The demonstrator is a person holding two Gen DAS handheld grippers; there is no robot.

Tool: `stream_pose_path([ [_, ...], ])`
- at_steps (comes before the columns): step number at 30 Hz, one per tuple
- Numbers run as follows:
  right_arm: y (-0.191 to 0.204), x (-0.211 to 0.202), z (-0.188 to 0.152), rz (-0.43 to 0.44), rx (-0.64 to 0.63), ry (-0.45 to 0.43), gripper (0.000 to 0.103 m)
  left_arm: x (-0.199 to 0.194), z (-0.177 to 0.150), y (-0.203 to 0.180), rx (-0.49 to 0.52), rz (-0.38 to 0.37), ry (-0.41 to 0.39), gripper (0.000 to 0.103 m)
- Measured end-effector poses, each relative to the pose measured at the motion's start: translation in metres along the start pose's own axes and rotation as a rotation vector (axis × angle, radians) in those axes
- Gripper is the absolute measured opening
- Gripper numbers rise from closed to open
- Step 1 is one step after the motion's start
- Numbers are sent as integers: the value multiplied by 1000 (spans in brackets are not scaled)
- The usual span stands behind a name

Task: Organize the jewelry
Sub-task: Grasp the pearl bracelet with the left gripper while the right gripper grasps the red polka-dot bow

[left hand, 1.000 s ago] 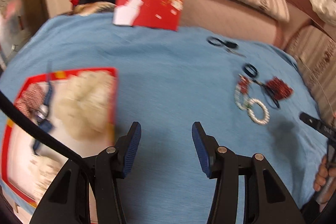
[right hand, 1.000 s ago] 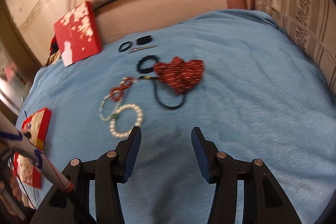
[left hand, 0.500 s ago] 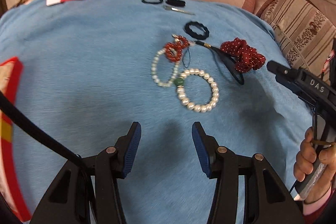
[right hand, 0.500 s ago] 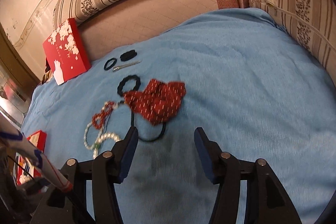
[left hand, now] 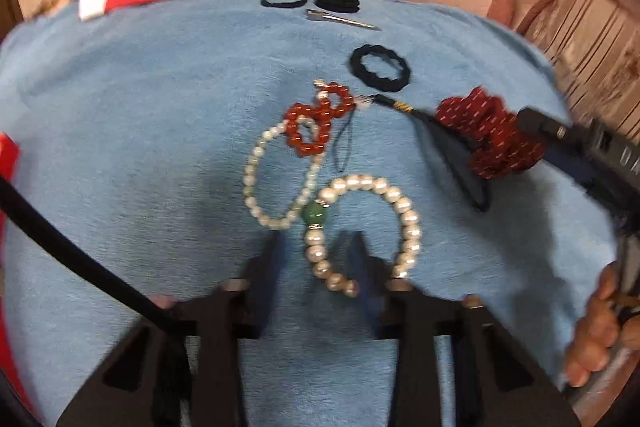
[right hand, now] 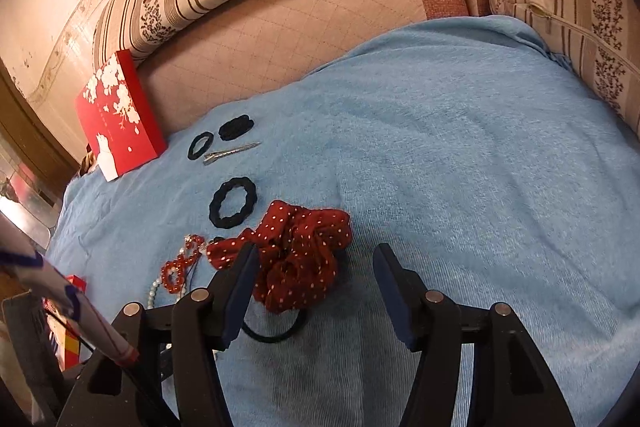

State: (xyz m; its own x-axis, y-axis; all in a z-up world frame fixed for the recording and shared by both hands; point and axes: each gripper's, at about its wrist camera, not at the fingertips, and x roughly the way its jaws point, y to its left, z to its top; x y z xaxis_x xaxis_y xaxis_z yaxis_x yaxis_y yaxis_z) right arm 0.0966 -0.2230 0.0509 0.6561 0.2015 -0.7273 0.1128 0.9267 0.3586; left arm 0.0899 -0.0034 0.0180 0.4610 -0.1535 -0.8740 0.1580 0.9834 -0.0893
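step in hand looks like the pick approach: left claw is down over the big pearl bracelet, jaws apart and straddling its near-left arc, the green bead just ahead of the gap. nothing gripped yet as far as i can tell, frame is blurred. next move probably calls for closing on that strand of beads and lifting it clear without dragging the smaller pearl bracelet, which touches or overlaps it at the green bead; red bead bracelet lies across the far end of the small one, so a snag is likely

right claw is wide open, holding nothing, hovering at the red polka-dot scrunchie; its left finger sits in front of the scrunchie's left edge, most of the fabric lies between the fingers and slightly ahead. contact unclear

rest of the pieces lie on the blue blanket: black wavy hair tie beyond the scrunchie, two more black ties and a metal hair clip further back near the red box
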Motion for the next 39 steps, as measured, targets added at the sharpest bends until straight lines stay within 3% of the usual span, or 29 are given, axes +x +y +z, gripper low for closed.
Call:
stream_pose_path([
  [2, 1, 4, -1, 16, -8, 12, 61, -3, -4, 0, 14, 4, 0, 9],
  [3, 2, 5, -2, 29, -13, 21, 38, -6, -6, 2, 11, -3, 7, 9],
  [5, 6, 8, -4, 58, -20, 54, 14, -15, -12, 12, -8, -29, 22, 9],
  [7, 10, 2, -6, 57, -23, 41, 11, -26, -21, 25, -25, -41, 25, 9],
  [16, 32, -49, -24, 102, -34, -27, 9, -85, -61, 87, -89, -63, -30, 9],
  [23, 68, -82, -43, 104, -92, -91, 9, -134, -74, 110, -97, -52, -121, 9],
  [27, 91, -89, -61, 102, -150, -92, 9, -152, -83, 110, -50, -6, -156, 9],
  [34, 113, -85, -94, 183, -166, 13, 9, -128, -82, 125, -21, 4, -101, 9],
  [39, 108, -62, -111, 112, -177, 106, 11, -96, -73, 146, -42, 37, -41, 9],
])
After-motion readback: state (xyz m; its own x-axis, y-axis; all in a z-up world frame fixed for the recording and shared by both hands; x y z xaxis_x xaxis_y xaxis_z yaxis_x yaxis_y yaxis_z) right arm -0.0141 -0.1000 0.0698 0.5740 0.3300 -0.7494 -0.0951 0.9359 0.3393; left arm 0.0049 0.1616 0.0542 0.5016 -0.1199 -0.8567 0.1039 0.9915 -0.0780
